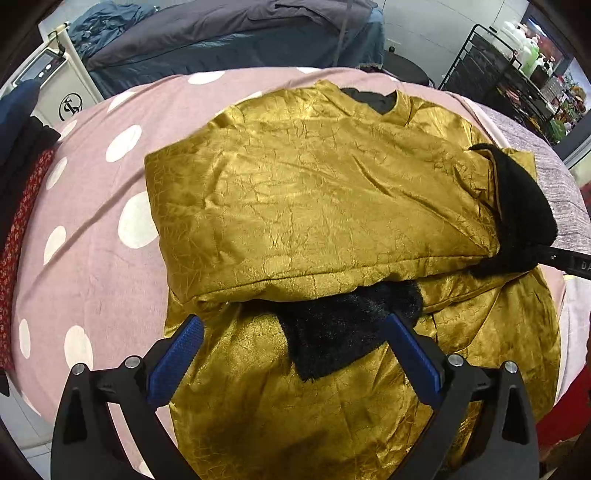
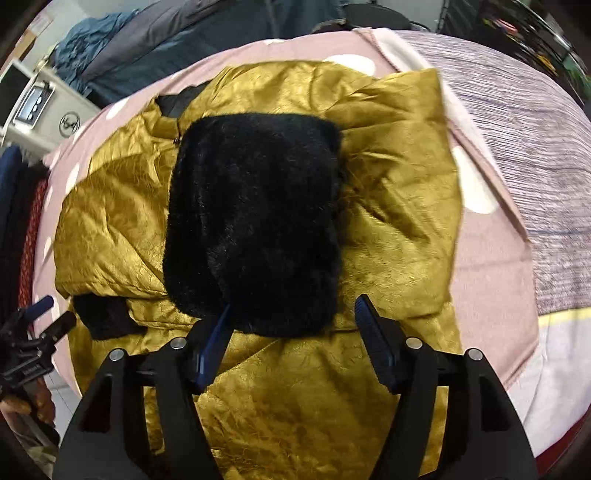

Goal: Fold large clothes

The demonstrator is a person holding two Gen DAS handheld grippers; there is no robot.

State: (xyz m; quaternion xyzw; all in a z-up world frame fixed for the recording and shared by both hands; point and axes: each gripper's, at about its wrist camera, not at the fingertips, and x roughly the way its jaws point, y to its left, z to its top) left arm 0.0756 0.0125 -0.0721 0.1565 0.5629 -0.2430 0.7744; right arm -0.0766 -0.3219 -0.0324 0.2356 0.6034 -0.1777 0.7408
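A gold crinkled coat with black fur cuffs lies partly folded on a pink polka-dot sheet. My left gripper is open above the coat's lower part, near a black fur cuff lying on the gold fabric. In the right wrist view the coat fills the middle, with a large black fur cuff on top. My right gripper is open right at that cuff's near edge, holding nothing. In the left wrist view a dark gripper part shows at the right edge by the cuff.
A dark grey quilt and blue cloth lie beyond the bed. A white appliance stands at the far left. A black wire rack with bottles is at the far right. A lilac ribbed blanket covers the bed's right side.
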